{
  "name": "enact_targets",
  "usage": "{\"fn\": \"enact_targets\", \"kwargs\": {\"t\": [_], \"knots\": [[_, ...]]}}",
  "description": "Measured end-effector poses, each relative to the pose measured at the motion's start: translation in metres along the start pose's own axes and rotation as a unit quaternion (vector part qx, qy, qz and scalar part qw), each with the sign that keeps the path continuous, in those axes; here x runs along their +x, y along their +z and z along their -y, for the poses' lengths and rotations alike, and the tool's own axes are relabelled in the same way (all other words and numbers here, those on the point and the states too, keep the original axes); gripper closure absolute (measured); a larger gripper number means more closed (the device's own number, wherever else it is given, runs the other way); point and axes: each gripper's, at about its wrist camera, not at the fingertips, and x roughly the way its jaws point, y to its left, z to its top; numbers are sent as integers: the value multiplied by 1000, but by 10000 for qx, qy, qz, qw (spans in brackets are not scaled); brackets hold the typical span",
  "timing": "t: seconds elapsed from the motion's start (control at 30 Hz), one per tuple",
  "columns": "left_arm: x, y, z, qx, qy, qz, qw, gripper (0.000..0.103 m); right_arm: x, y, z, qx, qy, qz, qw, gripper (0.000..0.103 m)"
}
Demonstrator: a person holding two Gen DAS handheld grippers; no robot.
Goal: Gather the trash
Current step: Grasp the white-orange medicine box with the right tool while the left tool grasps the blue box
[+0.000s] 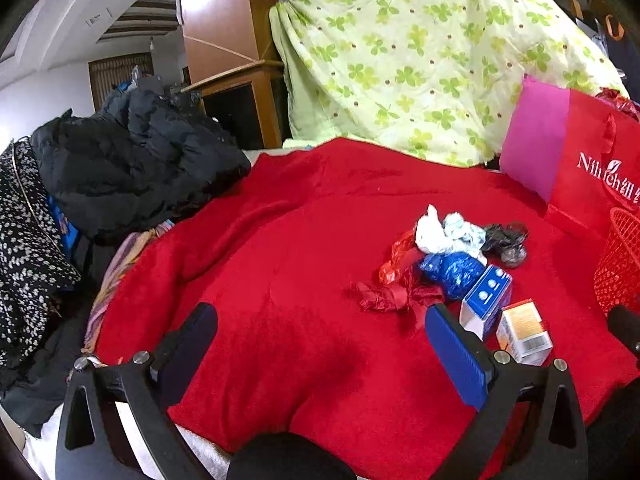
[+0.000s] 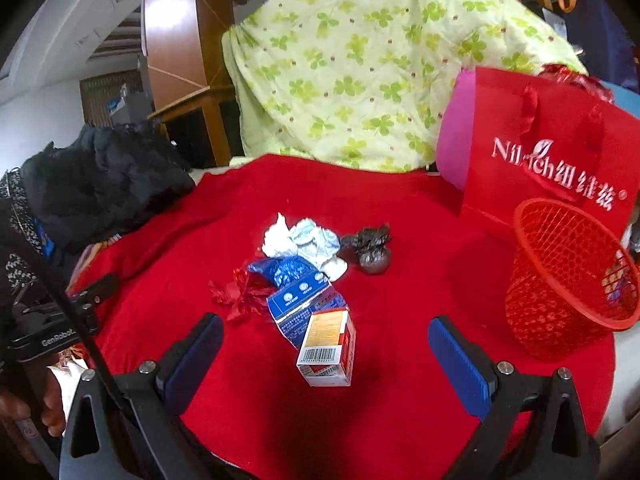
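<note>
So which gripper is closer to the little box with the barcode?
Right. The barcode box sits between the open right gripper; the left gripper is off to its left.

Both views are evenly and fairly brightly lit. A strong glare patch is seen on the glossy wooden pillar, pointing to a light source high on the left. Soft dark shadows are cast on the red blanket just ahead of each tool. The red is heavily saturated, so weave detail is lost. Strong fisheye bending is seen toward the edges, with black vignetted corners. Slight softness is noted at the rims, while the centre stays sharp.
</note>
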Motion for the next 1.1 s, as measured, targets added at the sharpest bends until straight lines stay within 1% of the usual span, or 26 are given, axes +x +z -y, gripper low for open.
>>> {"fn": "enact_targets", "kwargs": {"t": [0.07, 0.13, 0.2, 0.27, 0.37, 0.43, 0.5, 0.53, 0.57, 0.6, 0.63, 0.67, 0.7, 0.77, 0.83, 0.87, 0.93, 0.97, 1.03, 1.07, 1.1], "knots": [[9, -4, 0, 9, -19, -78, 10000, 0, 15, -3, 0, 2, -33, -131, 9999, 0], [21, -10, -1, 40, -70, -178, 9998, 0, 37, -7, -1, -7, -86, -372, 9993, 0], [33, -14, -1, 78, -131, -276, 9995, 0, 55, -10, 0, 34, -48, -596, 9982, 0], [45, -18, -1, 136, -252, -403, 9988, 0, 75, -13, 1, 47, -66, -773, 9970, 0], [60, -21, 1, 197, -478, -572, 9970, 0, 96, -14, 1, 6, -94, -865, 9962, 1], [69, -19, 4, 271, -628, -576, 9960, 0, 111, -14, 2, -38, -191, -988, 9949, 7], [74, -17, 8, 329, -766, -553, 9950, 0, 124, -16, 5, -52, -273, -1173, 9927, 17], [78, -16, 11, 363, -872, -588, 9938, 0, 131, -17, 9, -37, -324, -1254, 9916, 19], [80, -15, 11, 405, -917, -616, 9931, 0, 138, -19, 12, -17, -336, -1331, 9905, 24], [83, -13, 14, 446, -982, -645, 9921, 0, 142, -21, 16, 40, -250, -1393, 9899, 30], [85, -12, 16, 483, -1058, -682, 9909, 0, 143, -21, 20, 142, -68, -1423, 9897, 32], [87, -11, 19, 526, -1149, -712, 9894, 0, 143, -21, 22, 194, 37, -1435, 9894, 37], [89, -10, 24, 557, -1269, -731, 9877, 0, 141, -20, 23, 196, 113, -1429, 9895, 44], [93, -7, 34, 625, -1542, -759, 9831, 0, 138, -19, 24, 116, 202, -1390, 9900, 52], [99, -3, 46, 683, -1801, -803, 9780, 1, 137, -19, 29, 170, 291, -1450, 9889, 52], [101, -1, 49, 715, -1832, -832, 9769, 5, 138, -20, 33, 307, 393, -1522, 9871, 52], [108, 2, 54, 748, -1786, -944, 9765, 12, 140, -19, 39, 459, 524, -1592, 9848, 51], [110, 4, 52, 679, -1792, -993, 9764, 13, 141, -19, 39, 463, 578, -1643, 9836, 49], [112, 5, 47, 553, -1815, -1026, 9765, 13, 142, -17, 35, 374, 536, -1710, 9831, 42], [111, 4, 46, 525, -1790, -1028, 9771, 13, 144, -17, 33, 328, 519, -1713, 9833, 40], [110, 3, 45, 528, -1772, -1022, 9774, 13, 146, -17, 30, 260, 491, -1746, 9831, 39]]}}
